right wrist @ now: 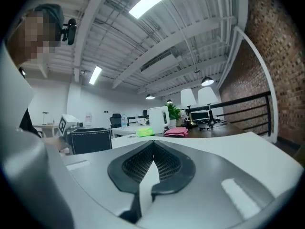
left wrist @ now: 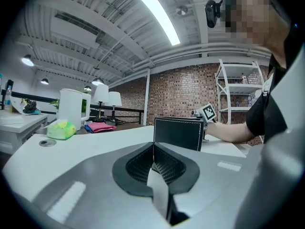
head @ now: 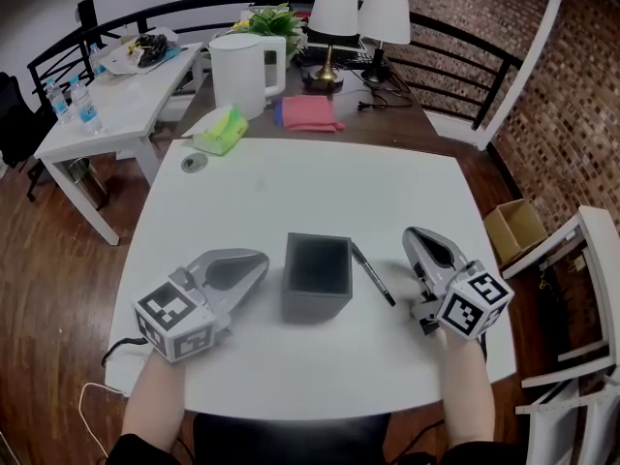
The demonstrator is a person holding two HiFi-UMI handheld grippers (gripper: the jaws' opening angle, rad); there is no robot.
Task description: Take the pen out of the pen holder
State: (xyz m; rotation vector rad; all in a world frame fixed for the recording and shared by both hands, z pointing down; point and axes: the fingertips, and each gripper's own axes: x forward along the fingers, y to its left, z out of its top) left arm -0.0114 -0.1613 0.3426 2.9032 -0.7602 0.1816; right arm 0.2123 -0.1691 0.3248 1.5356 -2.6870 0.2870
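A black square pen holder (head: 318, 277) stands upright on the white table (head: 320, 187), and nothing shows inside it. A black pen (head: 373, 276) lies flat on the table just right of the holder, apart from both grippers. My left gripper (head: 262, 259) rests left of the holder, shut and empty. My right gripper (head: 413, 233) sits right of the pen, also shut with nothing between its jaws. The left gripper view shows its jaws meeting (left wrist: 153, 144) with the holder (left wrist: 178, 133) ahead. In the right gripper view the closed jaws (right wrist: 153, 142) have the holder (right wrist: 90, 140) to their left.
At the table's far edge lie a green tissue pack (head: 221, 129) and a small round disc (head: 194, 163). Behind stand a white kettle (head: 238, 74), a pink cloth (head: 310, 112) and two lamps (head: 334, 13). A cardboard box (head: 513, 229) sits on the floor at right.
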